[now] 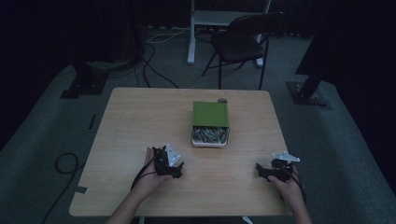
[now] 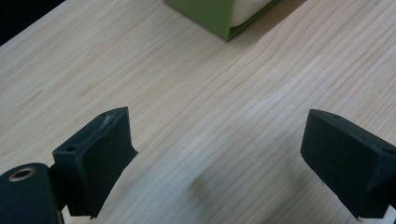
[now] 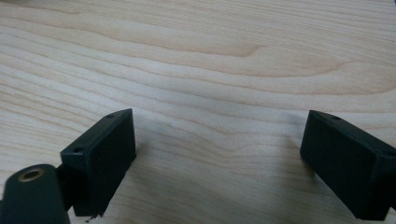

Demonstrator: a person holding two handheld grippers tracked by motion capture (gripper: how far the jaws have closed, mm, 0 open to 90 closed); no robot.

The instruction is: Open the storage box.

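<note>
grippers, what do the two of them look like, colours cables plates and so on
Both are black handheld tools. The left gripper carries a pale grey three-cornered plate on top, and a black cable trails from it. The right gripper has a like plate. Close up, each has two blocky black jaws with small screw holes, plus a brass-coloured ring at the lower left. No sleeves show on the forearms.

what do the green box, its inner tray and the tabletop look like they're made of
Green box: probably matte cardboard; flat colour, and the left gripper view shows a thin folded edge. Inner tray: pale, sliding out of the sleeve, card or plastic, too small to tell; its contents are unclear. Tabletop: light wood or wood-look laminate, smooth, with clear grain lines and a low sheen in both gripper views.
</note>
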